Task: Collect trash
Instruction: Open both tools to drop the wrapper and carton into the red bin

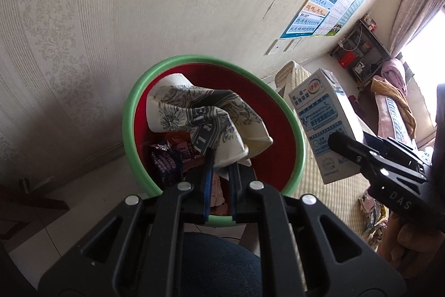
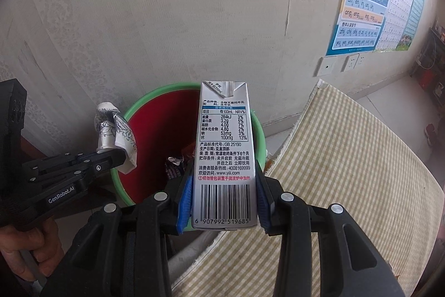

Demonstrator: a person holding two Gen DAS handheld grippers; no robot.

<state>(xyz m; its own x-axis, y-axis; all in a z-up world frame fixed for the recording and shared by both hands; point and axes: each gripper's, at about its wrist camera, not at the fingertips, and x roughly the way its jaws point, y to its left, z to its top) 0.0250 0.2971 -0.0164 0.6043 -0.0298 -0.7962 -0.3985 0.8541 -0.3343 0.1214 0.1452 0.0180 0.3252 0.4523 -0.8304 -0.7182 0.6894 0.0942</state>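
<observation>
Left gripper (image 1: 221, 167) pinches a crumpled printed paper cup (image 1: 205, 113) over the green-rimmed red bin (image 1: 128, 113); right gripper (image 2: 224, 198) clamps an upright milk carton (image 2: 224, 155) just beside the bin's rim, above the checked mat (image 2: 347, 171).

Your bin (image 1: 128, 113) is red inside with a green rim. The crushed cup (image 1: 205, 116) is white with black line drawings. The carton (image 2: 224, 152) is silver-white with blue bands. The rug (image 2: 347, 171) is yellow-and-white check.

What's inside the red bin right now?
In the red bin: a purple Oreo wrapper, a reddish wrapper and pink scraps. The crumpled paper cup in the left gripper hides the rest.
</observation>
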